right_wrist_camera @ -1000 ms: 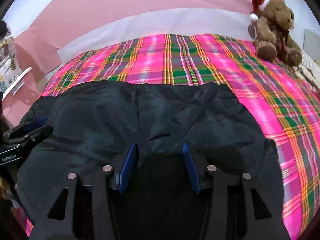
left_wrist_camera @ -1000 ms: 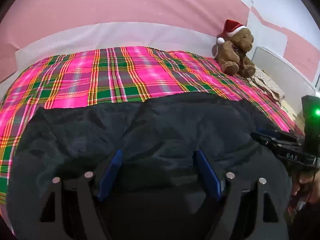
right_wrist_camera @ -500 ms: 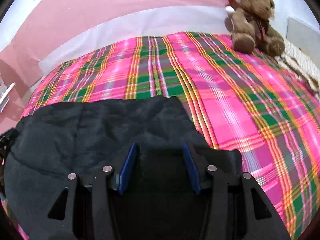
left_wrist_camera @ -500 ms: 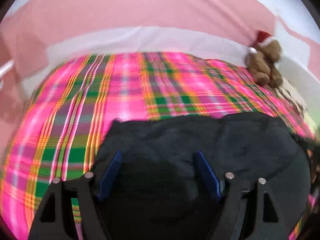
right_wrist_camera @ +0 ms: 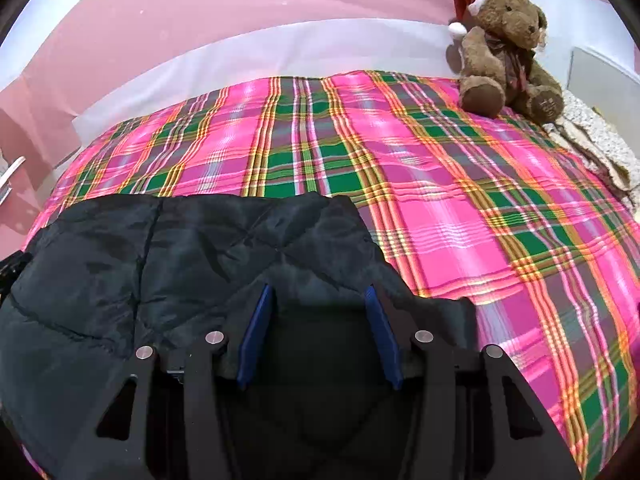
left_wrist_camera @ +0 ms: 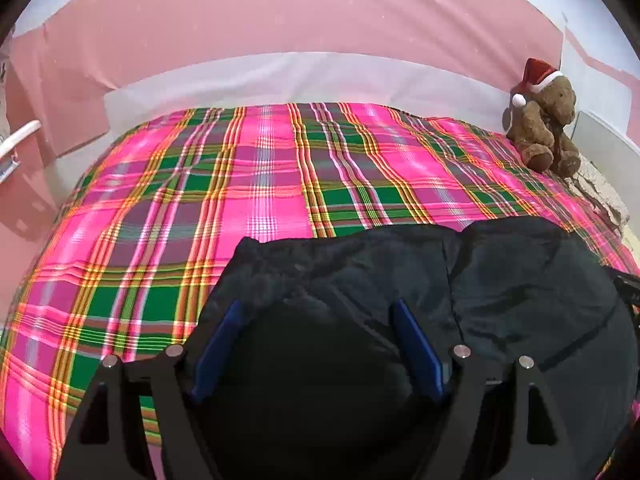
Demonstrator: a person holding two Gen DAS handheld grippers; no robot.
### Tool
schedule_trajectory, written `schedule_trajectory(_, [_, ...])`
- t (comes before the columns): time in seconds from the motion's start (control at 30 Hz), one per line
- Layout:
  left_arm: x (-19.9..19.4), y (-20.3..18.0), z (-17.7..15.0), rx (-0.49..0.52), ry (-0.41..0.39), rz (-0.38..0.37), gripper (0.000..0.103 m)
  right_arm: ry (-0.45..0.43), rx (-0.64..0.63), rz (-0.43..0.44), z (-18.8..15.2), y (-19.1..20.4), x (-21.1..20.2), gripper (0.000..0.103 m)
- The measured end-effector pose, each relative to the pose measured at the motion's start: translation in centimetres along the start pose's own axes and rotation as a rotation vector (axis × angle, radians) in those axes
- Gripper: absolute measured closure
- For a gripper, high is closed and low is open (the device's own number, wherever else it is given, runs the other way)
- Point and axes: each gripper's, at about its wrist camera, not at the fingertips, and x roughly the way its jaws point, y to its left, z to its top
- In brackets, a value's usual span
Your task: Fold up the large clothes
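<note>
Black quilted padded garment (left_wrist_camera: 500, 288) is spread on a pink-green plaid bedspread (left_wrist_camera: 280, 184), bunched between and ahead of both finger pairs. Left gripper (left_wrist_camera: 316, 344): blue-padded fingers held apart, dark fabric filling the gap; whether it is pinched cannot be told. Right gripper (right_wrist_camera: 318, 328): same, stitched creased cloth (right_wrist_camera: 160, 248) lies between and left of its fingers. Brown plush bear in red Santa hat (right_wrist_camera: 504, 48) sits far ahead-right.

No readable text, label, brand, number or sign in either view.
</note>
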Motion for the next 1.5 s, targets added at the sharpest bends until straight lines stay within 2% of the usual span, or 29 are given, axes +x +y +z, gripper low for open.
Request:
schedule_trajectory(0.13, [-1.4,-0.1,-0.1,0.005,-0.011,0.01,0.023,-0.022,-0.009,-0.012,-0.3,0.1,-2.1,0.053])
schedule_trajectory(0.43, [-6.0,0.1,-1.5,0.026,-0.061,0.024,0.023,-0.087,-0.015,0.047,-2.2,-0.2,-7.3,0.053])
schedule_trajectory(0.53, [-7.4,1.3,-3.1,-0.001,-0.073,0.021,0.023,-0.079,-0.015,0.04,-3.7,-0.7,-7.8,0.053])
schedule_trajectory(0.73, [-9.1,4.8,-6.5,-0.121,-0.071,0.01,0.023,-0.06,0.043,0.046,-6.8,-2.6,-8.8,0.052])
schedule_trajectory(0.87, [-7.8,6.4,-7.9,-0.174,-0.015,-0.016,0.023,-0.021,0.051,0.047,-8.2,-3.7,-8.1,0.037])
schedule_trajectory(1.07, [-4.6,6.7,-8.1,-0.233,0.035,-0.094,0.022,0.013,0.143,0.097,-8.1,-6.0,-6.1,0.034])
schedule_trajectory(1.13, [-3.8,6.8,-7.8,-0.248,0.044,-0.111,0.021,0.032,0.176,0.12,-7.9,-6.5,-5.3,0.031])
schedule_trajectory(1.17, [-3.4,6.9,-7.6,-0.253,0.048,-0.118,0.021,0.044,0.196,0.128,-7.7,-7.0,-4.6,0.025])
schedule_trajectory(1.5, [-2.8,7.7,-7.8,-0.303,0.07,-0.179,0.019,0.113,0.312,0.255,-7.8,-8.8,-2.1,0.022])
